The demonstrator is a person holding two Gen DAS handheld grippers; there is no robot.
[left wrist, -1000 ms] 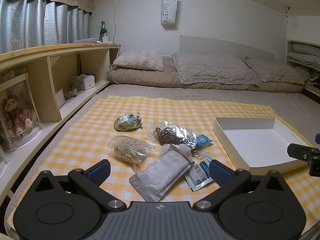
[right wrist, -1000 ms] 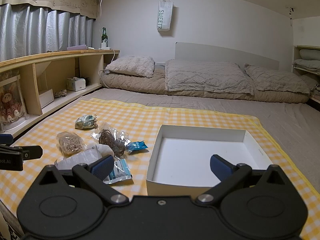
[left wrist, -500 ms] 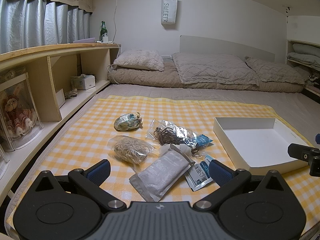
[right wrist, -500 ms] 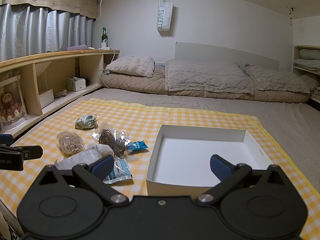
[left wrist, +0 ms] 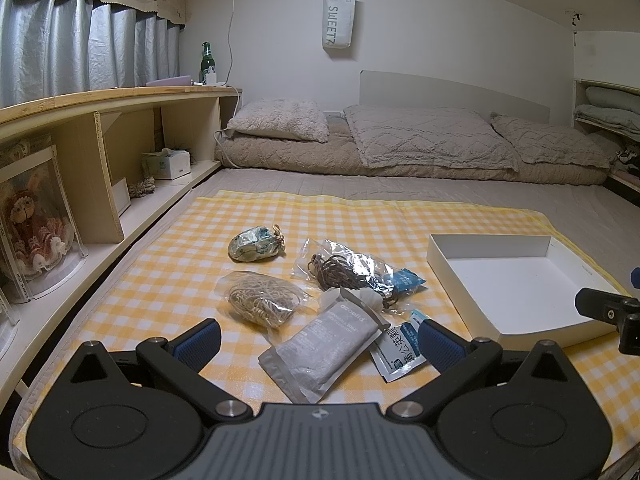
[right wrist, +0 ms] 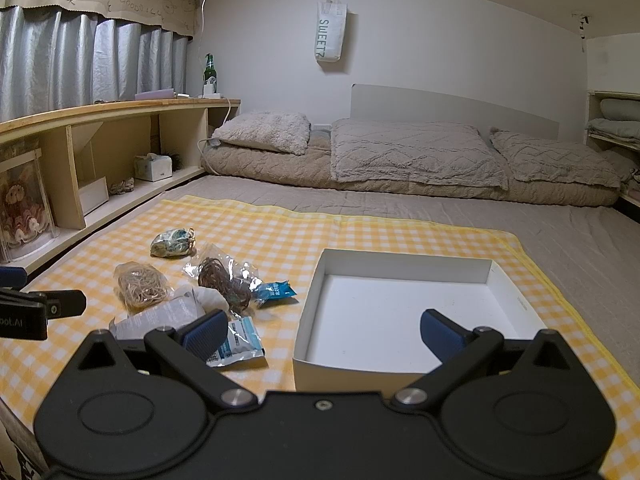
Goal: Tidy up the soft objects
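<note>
Gingham cloth (left wrist: pixel 168 280), yellow and white, lies flat over the bed, and I take the white box (right wrist: pixel 404 312) on it as my landmark: shallow, rectangular, thin stiff walls, nothing inside. All the soft things sit on the cloth to the left of the box. Nearest to its left wall I see a small blue-and-white sachet (left wrist: pixel 400 350) and a flat grey foil pouch (left wrist: pixel 328 348), matte and slightly puffed, its upper end lying over crumpled white wrapping. Further left of the box is a crinkled clear bag of dark cord (left wrist: pixel 344 272) with a blue packet (left wrist: pixel 406 280) poking out toward the box. Beyond that is a clear bag of tan rubber bands (left wrist: pixel 260 298), lumpy and rounded. Farthest from the box sits a rounded blue-green fabric pouch (left wrist: pixel 254 244) with a tied knot.

My left tongs (left wrist: pixel 316 338) hang released, blue ribbed pads spread wide over the grey pouch. My right tongs (right wrist: pixel 322 330) are likewise released, spread across the box's near-left corner.
</note>
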